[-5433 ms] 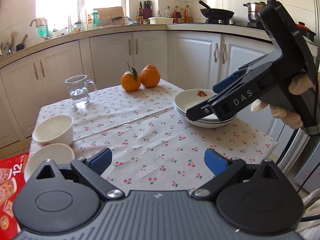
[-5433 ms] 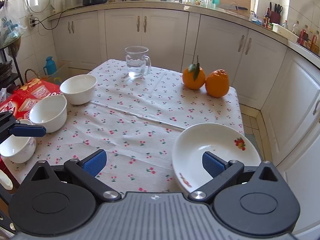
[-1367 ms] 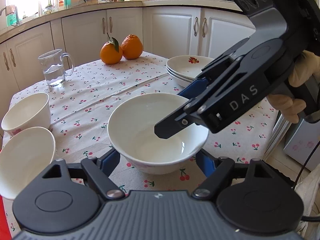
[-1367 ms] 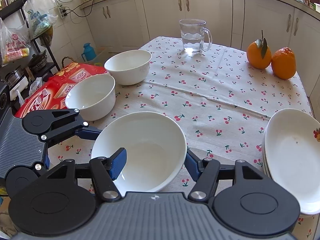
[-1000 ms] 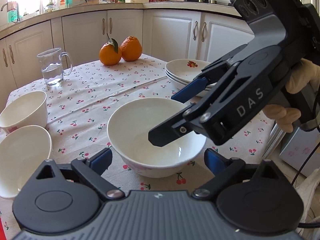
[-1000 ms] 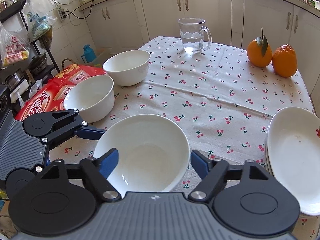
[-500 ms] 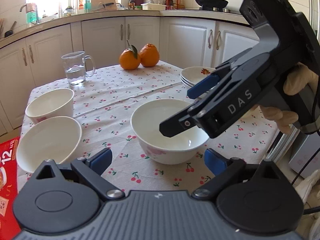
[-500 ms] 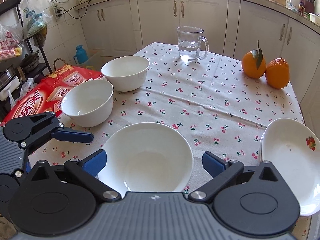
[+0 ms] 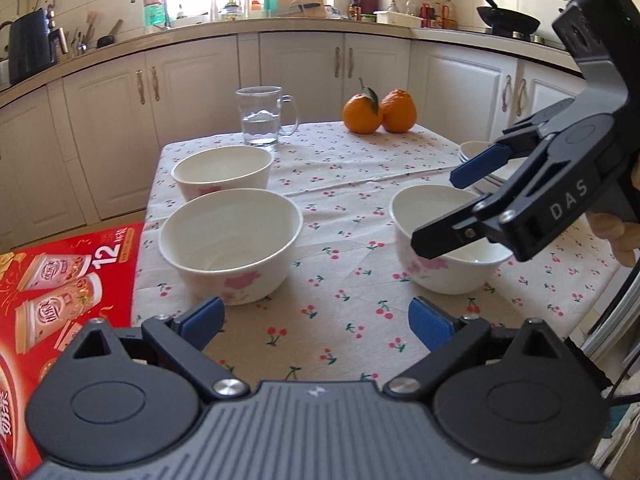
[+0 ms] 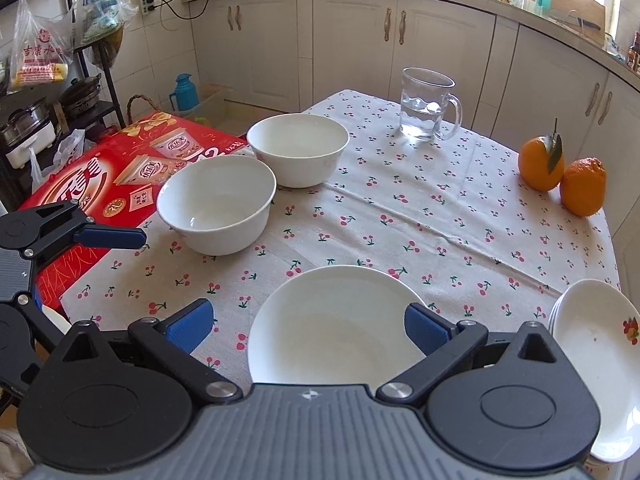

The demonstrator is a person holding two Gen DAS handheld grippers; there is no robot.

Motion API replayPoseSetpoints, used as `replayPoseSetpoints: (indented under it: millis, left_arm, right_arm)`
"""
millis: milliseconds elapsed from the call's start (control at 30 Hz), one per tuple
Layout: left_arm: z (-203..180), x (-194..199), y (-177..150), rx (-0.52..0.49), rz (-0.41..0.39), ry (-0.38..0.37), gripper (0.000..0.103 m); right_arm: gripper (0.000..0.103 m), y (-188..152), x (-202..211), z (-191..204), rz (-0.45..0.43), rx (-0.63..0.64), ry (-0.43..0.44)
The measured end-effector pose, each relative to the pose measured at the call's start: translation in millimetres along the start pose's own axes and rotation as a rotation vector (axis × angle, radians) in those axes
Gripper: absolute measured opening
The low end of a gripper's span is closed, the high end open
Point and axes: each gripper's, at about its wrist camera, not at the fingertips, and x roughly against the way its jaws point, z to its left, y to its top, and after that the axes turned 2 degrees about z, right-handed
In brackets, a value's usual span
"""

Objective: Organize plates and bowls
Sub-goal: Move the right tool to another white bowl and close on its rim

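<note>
Overhead light — cherry-print tablecloth (image 9: 344, 168), white kitchen cabinets (image 9: 300, 72).

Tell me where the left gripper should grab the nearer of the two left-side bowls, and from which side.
Pinch the rim of the nearer bowl on its near wall, one finger inside and one outside, coming from above. It sits upright and empty, too wide to span. The left gripper is open close in front; the far bowl crowds the back.

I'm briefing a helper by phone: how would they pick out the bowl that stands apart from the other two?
On the cherry-print tablecloth, two white bowls sit together beside the red carton. The lone bowl stands apart on the near edge, beside the stacked plates, directly under the open right claw.
</note>
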Motion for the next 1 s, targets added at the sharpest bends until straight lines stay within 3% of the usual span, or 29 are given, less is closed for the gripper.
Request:
replayPoseSetpoints:
  millis: [400,1000]
  left_arm:
    - [31.5,-13.6,3.3,0.032,0.002,0.092,0.098]
    - [44.7,-38.9,14.6,0.029,-0.008,0.085,0.098]
  right_arm:
    - [0.103,29.1,-22.9,15.2,0.02,0.09,0.058]
    - [0.103,79.6,-64.1,17.4,0.049,0.161,0.17]
